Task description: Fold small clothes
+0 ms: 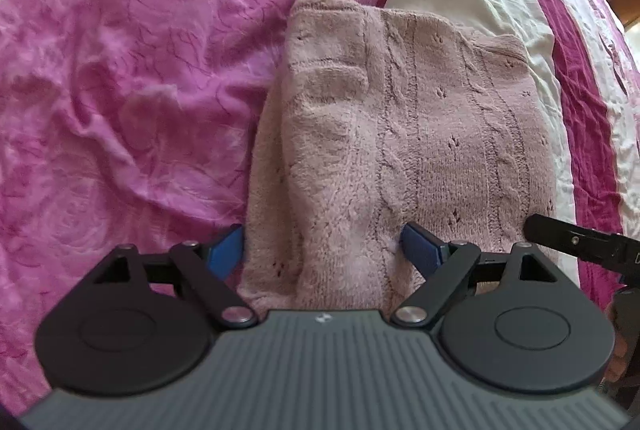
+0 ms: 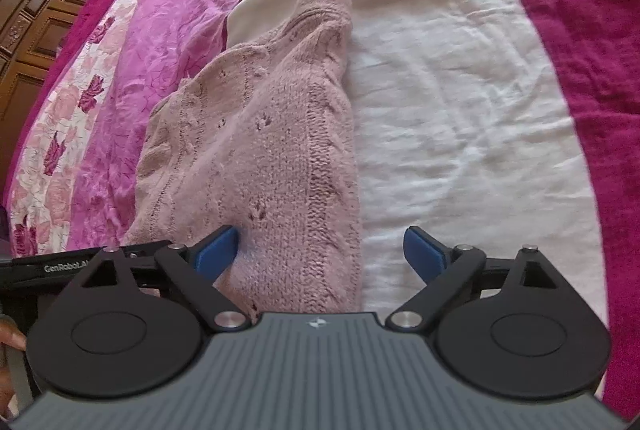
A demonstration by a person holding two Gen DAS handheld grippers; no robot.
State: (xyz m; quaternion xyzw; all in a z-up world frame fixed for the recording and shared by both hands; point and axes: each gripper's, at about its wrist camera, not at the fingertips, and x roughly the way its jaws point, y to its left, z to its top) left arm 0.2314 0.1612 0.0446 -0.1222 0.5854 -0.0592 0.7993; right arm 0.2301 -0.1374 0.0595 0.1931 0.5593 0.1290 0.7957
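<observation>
Both grippers, left (image 1: 322, 250) and right (image 2: 322, 250), stand with jaws spread wide and grasping nothing, at the near end of one pink knitted sweater (image 1: 400, 133). It lies folded lengthwise on the bed cover (image 2: 460, 89), long axis running away from the cameras.

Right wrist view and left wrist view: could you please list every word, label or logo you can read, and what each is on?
"GenRobot.A", cut off after that: white print on the left claw's black arm.
Small white emblem, no letters: each claw body.
Pink sweater, bedspread: no text.
</observation>
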